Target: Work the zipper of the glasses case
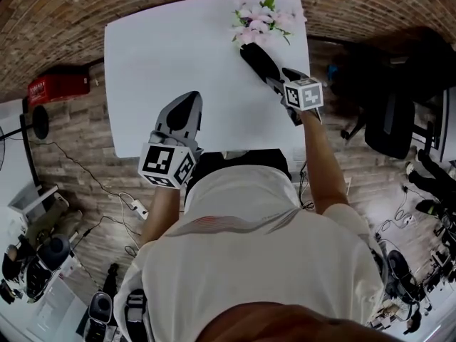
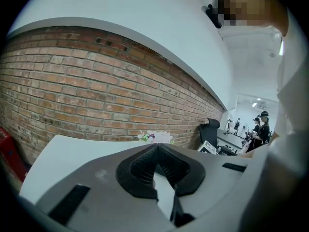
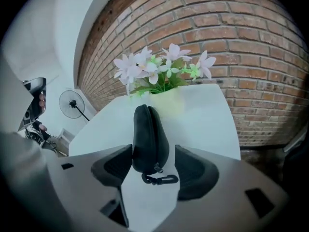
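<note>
The black glasses case lies on the white table at the far right, just below the flowers. In the right gripper view the case stands on its edge between the jaws, its zipper pull and black clip hanging at the near end. My right gripper is open around that near end, with a clear gap on the right side. My left gripper hovers over the table's near middle. It is shut with nothing in it and stays apart from the case.
A bunch of pale pink flowers stands at the table's far right corner, right behind the case. The table's right edge runs close to the case. A black office chair stands to the right, a red object to the left.
</note>
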A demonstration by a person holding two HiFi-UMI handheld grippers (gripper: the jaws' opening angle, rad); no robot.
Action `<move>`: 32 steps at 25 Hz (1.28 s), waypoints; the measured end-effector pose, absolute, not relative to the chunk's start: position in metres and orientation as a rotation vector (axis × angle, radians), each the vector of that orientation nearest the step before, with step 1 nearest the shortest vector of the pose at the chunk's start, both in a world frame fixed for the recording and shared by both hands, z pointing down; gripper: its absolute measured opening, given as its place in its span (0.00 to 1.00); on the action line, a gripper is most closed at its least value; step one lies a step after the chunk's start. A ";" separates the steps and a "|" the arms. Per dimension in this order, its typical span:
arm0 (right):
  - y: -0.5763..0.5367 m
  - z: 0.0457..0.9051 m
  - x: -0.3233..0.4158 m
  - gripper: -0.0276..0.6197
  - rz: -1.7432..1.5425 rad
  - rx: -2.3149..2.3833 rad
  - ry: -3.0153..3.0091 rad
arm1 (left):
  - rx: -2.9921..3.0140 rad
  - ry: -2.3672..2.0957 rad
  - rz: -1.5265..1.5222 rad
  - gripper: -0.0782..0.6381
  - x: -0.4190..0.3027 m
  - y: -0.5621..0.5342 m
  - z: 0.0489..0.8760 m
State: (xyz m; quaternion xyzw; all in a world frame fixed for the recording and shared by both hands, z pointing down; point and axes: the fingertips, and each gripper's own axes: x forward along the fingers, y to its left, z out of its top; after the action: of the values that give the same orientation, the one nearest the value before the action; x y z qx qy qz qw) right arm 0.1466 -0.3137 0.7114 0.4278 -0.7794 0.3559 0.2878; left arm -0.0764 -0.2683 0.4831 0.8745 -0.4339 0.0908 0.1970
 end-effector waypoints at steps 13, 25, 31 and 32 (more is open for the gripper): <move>-0.312 0.722 0.123 0.49 0.967 1.034 -2.117 | 2.432 -1.210 0.274 0.13 -0.079 -0.272 0.489; -0.288 0.688 0.112 0.48 0.961 1.054 -2.198 | 2.452 -1.219 0.232 0.13 -0.086 -0.267 0.477; -0.281 0.631 0.106 0.48 0.942 1.110 -2.316 | 2.493 -1.229 0.166 0.13 -0.091 -0.269 0.456; -0.280 0.618 0.104 0.48 0.932 1.127 -2.344 | 2.501 -1.228 0.156 0.13 -0.092 -0.268 0.452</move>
State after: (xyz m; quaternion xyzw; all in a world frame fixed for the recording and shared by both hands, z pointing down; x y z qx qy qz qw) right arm 0.1040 -0.2801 0.6176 0.4006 -0.8333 0.3313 0.1881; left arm -0.0915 -0.2683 0.4519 0.8824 -0.4333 0.0552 0.1747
